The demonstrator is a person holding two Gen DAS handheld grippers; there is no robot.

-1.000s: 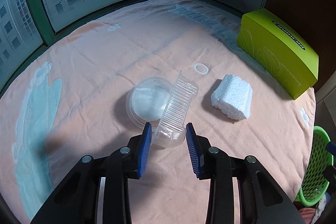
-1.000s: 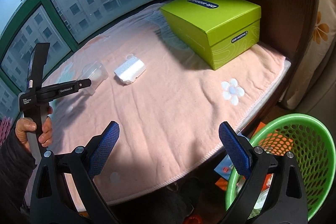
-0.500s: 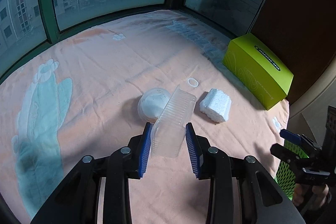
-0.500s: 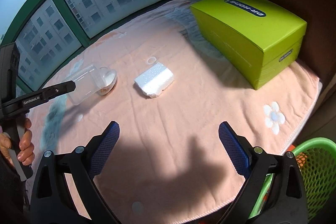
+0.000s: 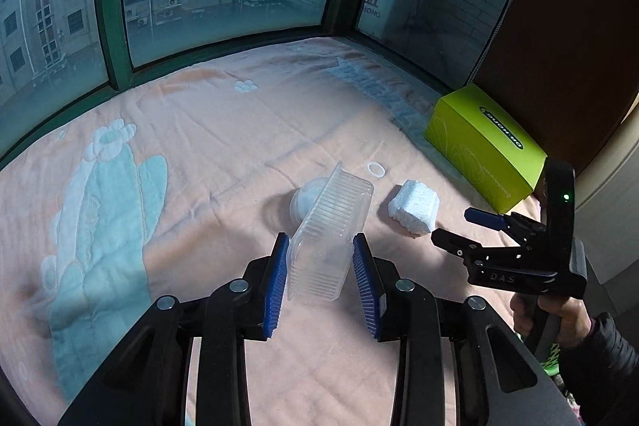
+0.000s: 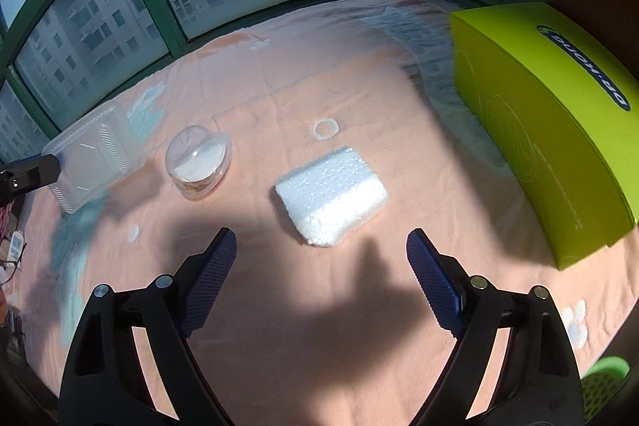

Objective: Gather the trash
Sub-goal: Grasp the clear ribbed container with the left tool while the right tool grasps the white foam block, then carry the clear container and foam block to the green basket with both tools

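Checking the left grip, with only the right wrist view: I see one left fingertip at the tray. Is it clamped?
Observer: Yes, the left wrist view shows both pads of the left gripper pressing the tray's long sides.
Operator: Who holds the right gripper?
Observer: A hand in a dark sleeve holds the right gripper; its jaws have just been closing, with nothing between them.
Operator: Is it powered?
Observer: A green light glows on it.

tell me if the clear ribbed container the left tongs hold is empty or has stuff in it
Empty, as far as shows: the clear ribbed container is see-through, and only pink blanket shows through it.
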